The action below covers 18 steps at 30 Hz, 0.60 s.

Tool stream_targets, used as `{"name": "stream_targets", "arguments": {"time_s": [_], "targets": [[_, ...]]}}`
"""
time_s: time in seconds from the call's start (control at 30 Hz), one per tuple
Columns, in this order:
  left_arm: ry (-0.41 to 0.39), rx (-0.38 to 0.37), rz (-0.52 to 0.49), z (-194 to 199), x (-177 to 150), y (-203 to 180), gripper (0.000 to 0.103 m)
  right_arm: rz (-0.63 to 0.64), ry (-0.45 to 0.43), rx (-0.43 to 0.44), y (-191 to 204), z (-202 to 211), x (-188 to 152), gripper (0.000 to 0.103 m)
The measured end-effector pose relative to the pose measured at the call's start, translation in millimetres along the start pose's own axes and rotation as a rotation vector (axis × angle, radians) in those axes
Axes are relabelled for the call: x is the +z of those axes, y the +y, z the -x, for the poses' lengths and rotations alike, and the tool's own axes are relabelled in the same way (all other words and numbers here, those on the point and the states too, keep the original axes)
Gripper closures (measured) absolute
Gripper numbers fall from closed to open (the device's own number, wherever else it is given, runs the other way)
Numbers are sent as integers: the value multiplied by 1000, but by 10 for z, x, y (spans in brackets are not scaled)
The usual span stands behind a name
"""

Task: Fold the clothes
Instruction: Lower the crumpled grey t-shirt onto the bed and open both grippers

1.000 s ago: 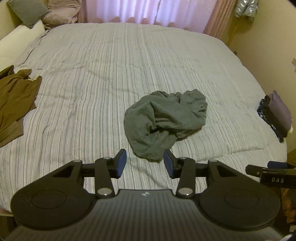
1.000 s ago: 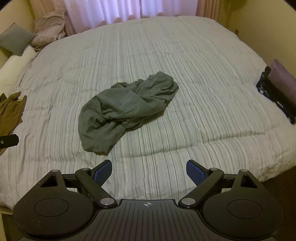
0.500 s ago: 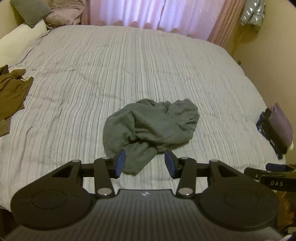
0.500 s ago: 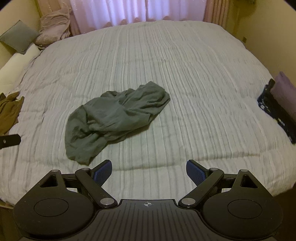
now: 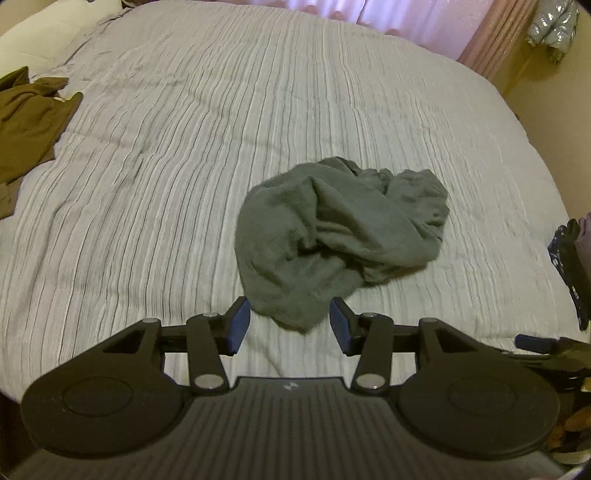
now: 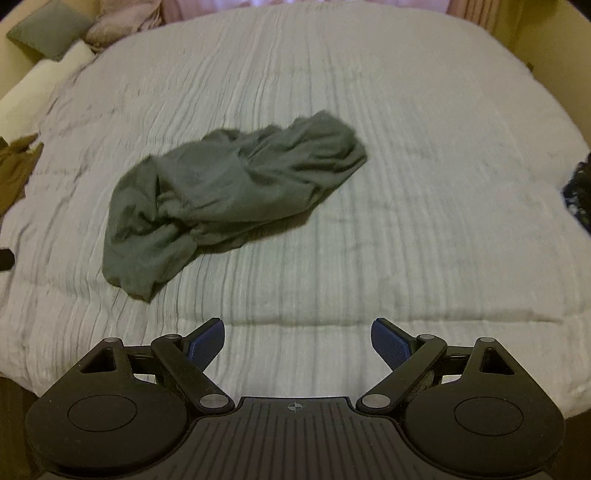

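A crumpled grey-green garment (image 5: pixel 332 236) lies in a heap on the striped bed cover (image 5: pixel 184 147). My left gripper (image 5: pixel 290 325) is open, its blue pads on either side of the garment's near tip, just above the cover. In the right wrist view the same garment (image 6: pixel 221 199) lies ahead and to the left. My right gripper (image 6: pixel 298 341) is wide open and empty over the cover (image 6: pixel 424 203) near the bed's front edge.
A brown garment (image 5: pixel 26 125) lies at the bed's left edge and also shows in the right wrist view (image 6: pixel 14 170). Dark folded clothes (image 5: pixel 570 258) sit at the right edge. Pillows (image 6: pixel 55 33) and pink curtains (image 5: pixel 424 22) are at the far end.
Both grippers have moved forward toward the bed and the garment looks larger. The left gripper's pads now flank the garment's near tip. Neither gripper's opening has changed.
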State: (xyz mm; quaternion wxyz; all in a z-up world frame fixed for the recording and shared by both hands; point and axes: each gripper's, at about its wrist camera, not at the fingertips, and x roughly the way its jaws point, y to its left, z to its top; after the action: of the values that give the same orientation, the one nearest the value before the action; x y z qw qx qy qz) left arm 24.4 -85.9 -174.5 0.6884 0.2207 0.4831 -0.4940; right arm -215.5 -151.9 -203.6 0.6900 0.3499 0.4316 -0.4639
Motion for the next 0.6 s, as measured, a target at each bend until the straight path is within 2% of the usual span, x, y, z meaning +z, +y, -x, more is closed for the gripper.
{"name": "stream_targets", "arguments": {"time_s": [0.1,0.17,0.4,0.5,0.6], "targets": [[1,2,-10,-212,138,252,60,20,-16,3,249,-297,135,15],[5,0,-13,-328,225,414,60,33,-42,8,432,-479,252,21],[16,-20,-66,-702,505,845,60,47,-195,-9,1042,-1021,782,21],[20,-15,-72,-839,585,973,60,82,-231,-11,1237,-1214,898,21],[22,-17,-63,-924,618,1091,60,73,-247,71,1357,-1302,913,21]]}}
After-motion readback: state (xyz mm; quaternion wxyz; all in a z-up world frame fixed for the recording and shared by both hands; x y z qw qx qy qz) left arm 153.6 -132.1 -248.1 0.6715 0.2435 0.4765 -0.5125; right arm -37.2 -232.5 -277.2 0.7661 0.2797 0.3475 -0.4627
